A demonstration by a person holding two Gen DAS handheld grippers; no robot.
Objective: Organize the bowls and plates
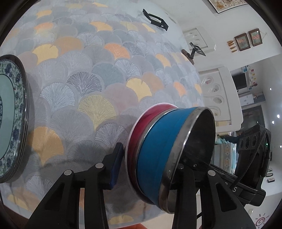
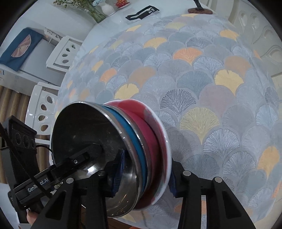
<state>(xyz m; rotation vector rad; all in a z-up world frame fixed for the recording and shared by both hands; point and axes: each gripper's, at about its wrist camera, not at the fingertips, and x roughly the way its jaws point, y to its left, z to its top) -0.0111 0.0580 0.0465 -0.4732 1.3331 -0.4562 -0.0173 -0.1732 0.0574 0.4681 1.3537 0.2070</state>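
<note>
A blue bowl with a steel rim (image 1: 158,149) sits nested in a red bowl with a white rim (image 1: 139,126). In the left wrist view my left gripper (image 1: 149,156) straddles the stack's wall. Its blue outer pad (image 1: 116,167) lies against the white rim and its other finger is inside the steel bowl. In the right wrist view my right gripper (image 2: 147,169) clamps the opposite wall of the blue bowl (image 2: 135,146) and the red bowl (image 2: 151,141), one pad (image 2: 119,174) inside and one outside. A stack of blue-floral plates (image 1: 12,114) lies at the far left. I cannot tell whether the bowls rest on the cloth.
A fan-patterned tablecloth (image 1: 88,79) covers the round table. Two black stands (image 1: 155,21) (image 1: 196,50) sit near its far edge. White chairs (image 1: 222,98) (image 2: 42,109) ring the table. A glass vase of greenery (image 2: 97,12) stands at the back in the right wrist view.
</note>
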